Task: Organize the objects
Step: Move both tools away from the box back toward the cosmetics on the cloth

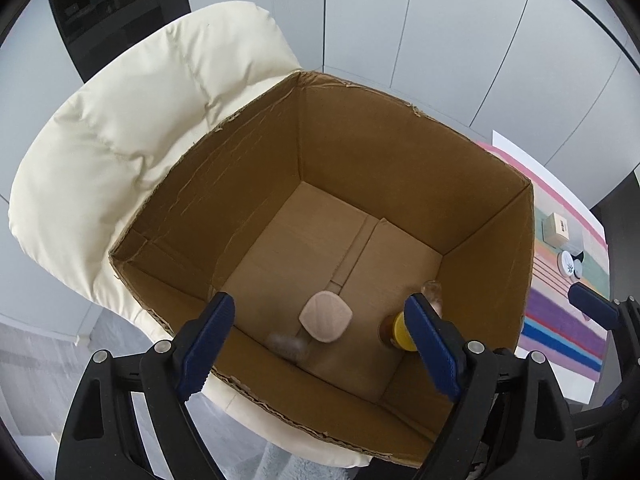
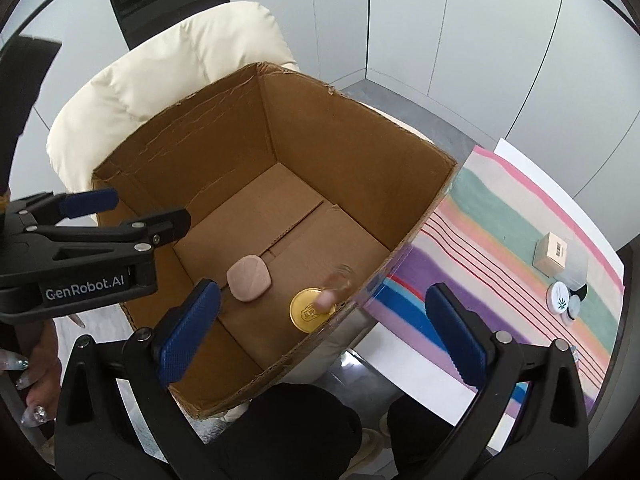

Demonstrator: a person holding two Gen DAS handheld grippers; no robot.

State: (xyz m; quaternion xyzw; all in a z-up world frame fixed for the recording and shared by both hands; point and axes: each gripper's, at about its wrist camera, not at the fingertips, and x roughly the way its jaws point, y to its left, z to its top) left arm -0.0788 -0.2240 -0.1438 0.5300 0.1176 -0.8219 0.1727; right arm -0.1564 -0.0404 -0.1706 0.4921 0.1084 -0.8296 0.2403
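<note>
Right wrist view: both tongs (image 2: 320, 320) agape over cardboard box (image 2: 360, 132), one pink pad (image 2: 249, 278), one gold-lidded jar (image 2: 310, 310) inside.

A pad (image 1: 326, 321) lies inside the box (image 1: 400, 152), left of a jar (image 2: 311, 309).

- The right gripper (image 2: 320, 320) hangs above the near corner of an open box (image 2: 360, 152), jaws wide, nothing between them
- On the box floor lie a pink pad (image 2: 249, 278) and a gold lid (image 2: 310, 310); a blurred clear thing (image 2: 340, 276) sits over the lid
- The left gripper (image 2: 148, 210) reaches in from the left; a hand (image 2: 36, 364) shows below it
- A striped cloth (image 2: 500, 240) bears a small carton (image 2: 554, 256) and a white jar (image 2: 560, 298)
- A cream cushion (image 2: 168, 68) lies behind the box
</note>
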